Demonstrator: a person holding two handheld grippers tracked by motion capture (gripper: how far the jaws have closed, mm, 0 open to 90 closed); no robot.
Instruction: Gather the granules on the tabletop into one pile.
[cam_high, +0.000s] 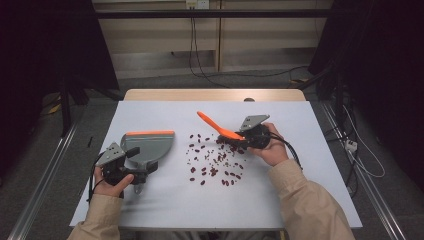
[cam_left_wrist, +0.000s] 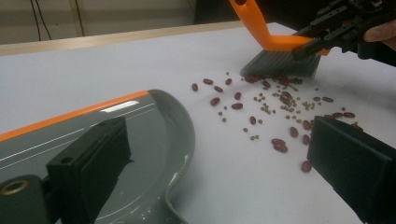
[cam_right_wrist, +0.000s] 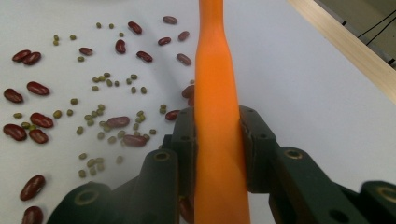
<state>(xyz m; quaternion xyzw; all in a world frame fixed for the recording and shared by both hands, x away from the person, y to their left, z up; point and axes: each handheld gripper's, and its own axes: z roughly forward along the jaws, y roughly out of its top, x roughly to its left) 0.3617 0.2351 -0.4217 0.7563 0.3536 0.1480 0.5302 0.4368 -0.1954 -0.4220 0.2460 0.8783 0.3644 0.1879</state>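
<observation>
Red kidney beans and small green beans (cam_high: 215, 162) (cam_left_wrist: 261, 109) (cam_right_wrist: 100, 116) lie scattered on the middle of the white table (cam_high: 165, 205). My right gripper (cam_high: 240, 137) (cam_right_wrist: 218, 140) is shut on the handle of an orange brush (cam_high: 214, 125) (cam_right_wrist: 215, 79). The brush's grey bristles (cam_left_wrist: 280, 63) rest on the table at the far edge of the beans. A grey dustpan with an orange lip (cam_high: 150, 144) (cam_left_wrist: 154, 126) lies flat to the left of the beans. My left gripper (cam_high: 141, 161) (cam_left_wrist: 222, 168) is at its handle end, jaws wide, with the right one clear of the pan.
A wooden strip (cam_high: 215, 95) runs along the table's far edge. Cables (cam_high: 200, 60) trail over the floor behind it. Metal rails (cam_high: 45, 175) flank the table, and a power strip (cam_high: 351, 145) lies on the floor to the right.
</observation>
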